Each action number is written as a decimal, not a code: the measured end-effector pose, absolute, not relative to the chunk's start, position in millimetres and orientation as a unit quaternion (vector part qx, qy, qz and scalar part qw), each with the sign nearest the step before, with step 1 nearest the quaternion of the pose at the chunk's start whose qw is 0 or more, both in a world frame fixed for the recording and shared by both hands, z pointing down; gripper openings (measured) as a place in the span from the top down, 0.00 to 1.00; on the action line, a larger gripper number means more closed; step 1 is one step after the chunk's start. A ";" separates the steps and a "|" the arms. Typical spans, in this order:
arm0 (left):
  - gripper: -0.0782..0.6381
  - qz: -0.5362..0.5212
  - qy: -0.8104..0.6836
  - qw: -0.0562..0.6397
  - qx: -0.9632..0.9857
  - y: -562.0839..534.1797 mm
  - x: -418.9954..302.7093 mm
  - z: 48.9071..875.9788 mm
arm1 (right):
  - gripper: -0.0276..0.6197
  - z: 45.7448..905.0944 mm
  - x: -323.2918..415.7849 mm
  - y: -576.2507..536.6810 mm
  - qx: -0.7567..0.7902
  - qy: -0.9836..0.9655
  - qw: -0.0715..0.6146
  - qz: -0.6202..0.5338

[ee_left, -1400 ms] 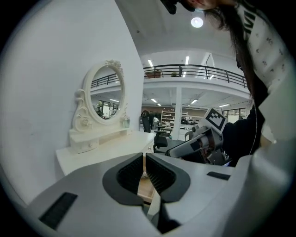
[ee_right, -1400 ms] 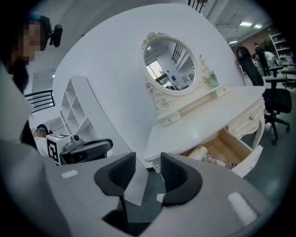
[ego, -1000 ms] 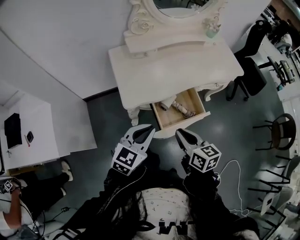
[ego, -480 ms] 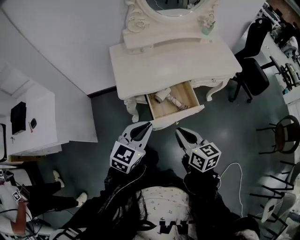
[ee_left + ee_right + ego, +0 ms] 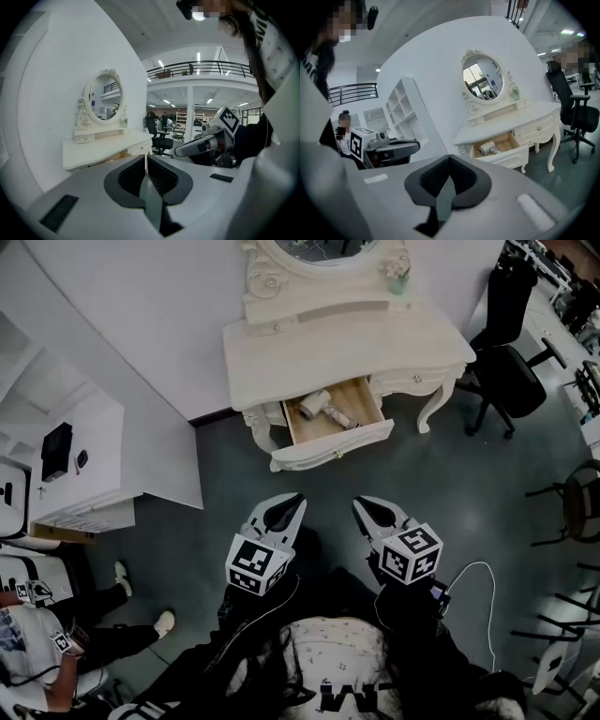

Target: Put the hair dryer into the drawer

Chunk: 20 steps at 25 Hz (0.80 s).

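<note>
The hair dryer (image 5: pixel 317 408) is lying inside the open drawer (image 5: pixel 339 439) of the white bench (image 5: pixel 347 343), its barrel toward the drawer's left end and its cord bundled beside it on the right. The drawer is standing pulled out, just as it was a second ago. What is changing is the distance. In the head view the bench and its oval mirror (image 5: pixel 323 251) are now sitting higher and smaller than in the earlier frames, and a wide strip of dark floor (image 5: pixel 319 479) is showing between the drawer front and both tools, where a second ago the tips were almost level with the drawer's edge. The left hand-held gripper (image 5: pixel 298 497) is hanging in front of the person with its jaws pressed together at the tips and nothing between them, as its own view shows. The right hand-held gripper (image 5: pixel 358 502) is hanging beside it. Its jaws are likewise pressed together and empty, having just been closing the last little bit. Both tools are pointing toward the bench, well apart from it and touching nothing. More of the white shelf unit (image 5: pixel 84 474) at the left is coming into the head view than before, and the black office chair (image 5: pixel 511 381) is standing to the right of the bench.
</note>
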<state>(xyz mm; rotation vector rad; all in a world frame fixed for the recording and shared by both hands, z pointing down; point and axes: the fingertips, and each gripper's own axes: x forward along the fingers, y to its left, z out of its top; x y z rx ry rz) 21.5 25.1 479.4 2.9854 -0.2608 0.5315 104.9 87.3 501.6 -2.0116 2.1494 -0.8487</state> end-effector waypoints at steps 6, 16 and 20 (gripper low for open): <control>0.89 0.191 -0.089 0.043 0.977 92.3 3.6 484.2 | 0.94 503.1 96.5 136.8 -0.649 0.707 0.048 -0.277; 0.89 0.200 -0.123 0.040 0.971 115.9 -37.5 475.6 | 0.94 499.3 42.4 152.7 -0.609 0.740 0.047 -0.281; 0.89 0.201 -0.121 0.044 0.971 120.8 -50.7 478.3 | 0.94 501.2 25.1 155.7 -0.605 0.743 0.043 -0.284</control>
